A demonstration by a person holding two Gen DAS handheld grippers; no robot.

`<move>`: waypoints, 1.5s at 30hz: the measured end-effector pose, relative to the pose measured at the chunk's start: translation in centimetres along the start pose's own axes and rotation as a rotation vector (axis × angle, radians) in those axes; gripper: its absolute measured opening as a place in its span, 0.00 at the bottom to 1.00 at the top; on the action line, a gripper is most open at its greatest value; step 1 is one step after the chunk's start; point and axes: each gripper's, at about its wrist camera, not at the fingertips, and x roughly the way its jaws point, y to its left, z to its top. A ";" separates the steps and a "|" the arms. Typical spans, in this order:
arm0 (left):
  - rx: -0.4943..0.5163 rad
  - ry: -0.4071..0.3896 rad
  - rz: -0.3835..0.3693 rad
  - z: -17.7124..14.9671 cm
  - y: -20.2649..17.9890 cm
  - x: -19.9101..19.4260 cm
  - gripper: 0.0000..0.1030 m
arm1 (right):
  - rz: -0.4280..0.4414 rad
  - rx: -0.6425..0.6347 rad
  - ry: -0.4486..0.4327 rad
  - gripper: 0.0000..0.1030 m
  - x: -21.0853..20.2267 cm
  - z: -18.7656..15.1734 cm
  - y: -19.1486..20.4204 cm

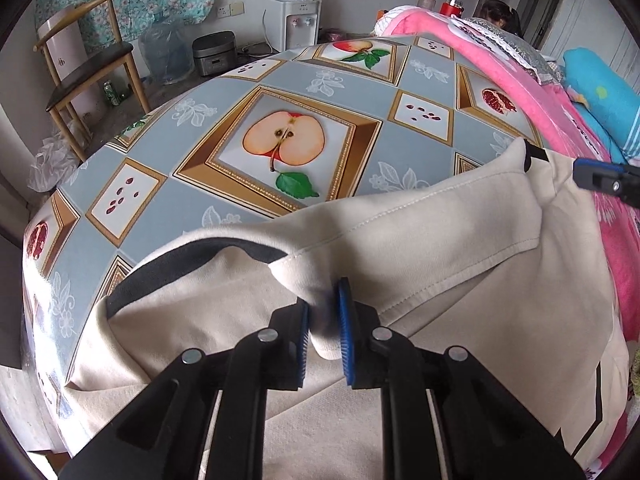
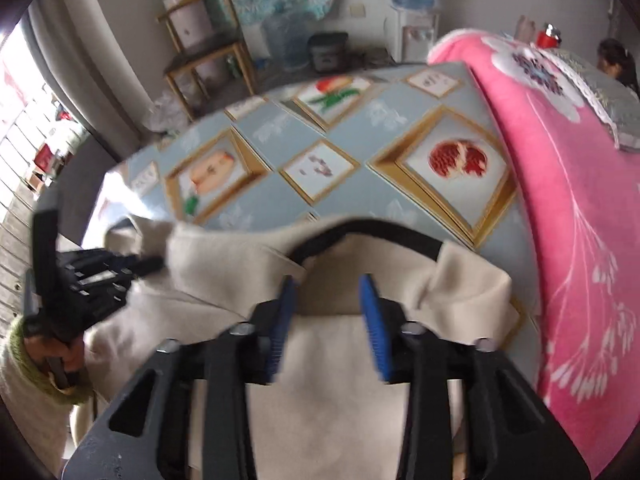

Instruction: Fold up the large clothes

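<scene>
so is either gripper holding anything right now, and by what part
The left gripper is shut on a pinched fold of the cream garment, near its dark-trimmed collar edge. The right gripper is open above the fabric, holding nothing.

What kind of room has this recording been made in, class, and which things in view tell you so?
Most likely a lived-in home room. A water dispenser and rice cooker stand by the wall, a wooden chair sits near them, and a pink blanket lies beside the fruit-print tablecloth.
</scene>
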 end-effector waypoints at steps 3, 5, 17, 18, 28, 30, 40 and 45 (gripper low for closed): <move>-0.007 -0.009 -0.004 -0.1 0.1 -0.1 0.12 | 0.098 -0.075 0.004 0.15 0.9 0.9 2.8; -0.022 -0.017 -0.021 -0.3 0.4 -0.2 0.12 | 0.162 -0.131 0.024 0.14 2.8 0.9 5.4; -0.134 -0.127 -0.023 -2.0 3.7 -5.3 0.18 | 0.189 -0.146 0.166 0.12 7.8 0.7 7.4; -0.134 -0.150 0.008 -1.8 3.7 -6.1 0.18 | 0.189 -0.145 0.171 0.12 7.7 0.8 7.4; -0.020 0.005 0.038 1.1 -0.5 -0.4 0.18 | 0.179 -0.154 0.187 0.12 8.0 1.0 7.1; -0.032 0.001 0.043 0.6 -0.5 -0.2 0.18 | 0.154 -0.160 0.181 0.12 7.3 0.8 5.9; -0.034 -0.035 0.037 -0.6 -0.5 -0.1 0.18 | 0.180 0.129 0.154 0.32 4.8 1.4 -3.1; -0.037 -0.040 0.039 -0.7 -0.6 -0.2 0.18 | 0.379 0.303 0.189 0.46 6.0 1.7 -4.6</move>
